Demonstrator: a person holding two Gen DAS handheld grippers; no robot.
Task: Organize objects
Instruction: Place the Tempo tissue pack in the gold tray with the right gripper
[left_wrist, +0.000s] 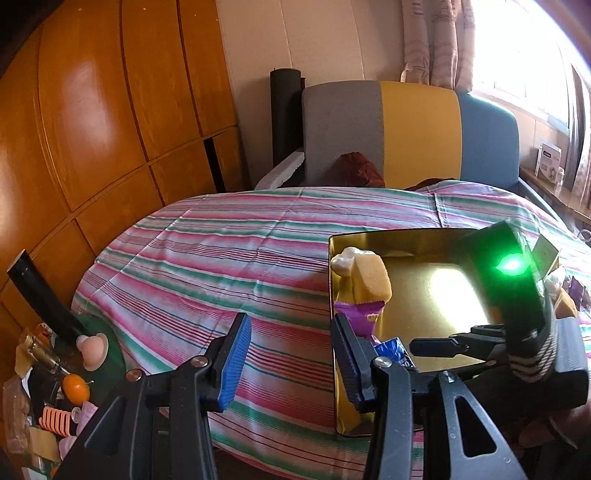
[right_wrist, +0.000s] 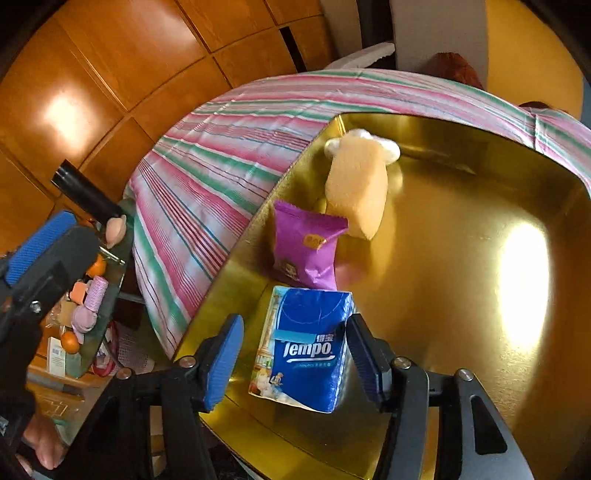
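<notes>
Steeply downward, right gripper (right_wrist: 295, 360) over tissue pack (right_wrist: 306, 350).

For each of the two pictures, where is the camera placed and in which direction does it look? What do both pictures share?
Left wrist: sits on the left gripper, looks across the striped bedcover toward the chair; own open fingers show, and the right gripper's body.
Right wrist: sits on the right gripper, looks steeply down into the gold tray; jaws open around the tissue pack, the left gripper at the left edge.
Shared: tray, yellow plush toy, purple packet, tissue pack, bedcover.
</notes>
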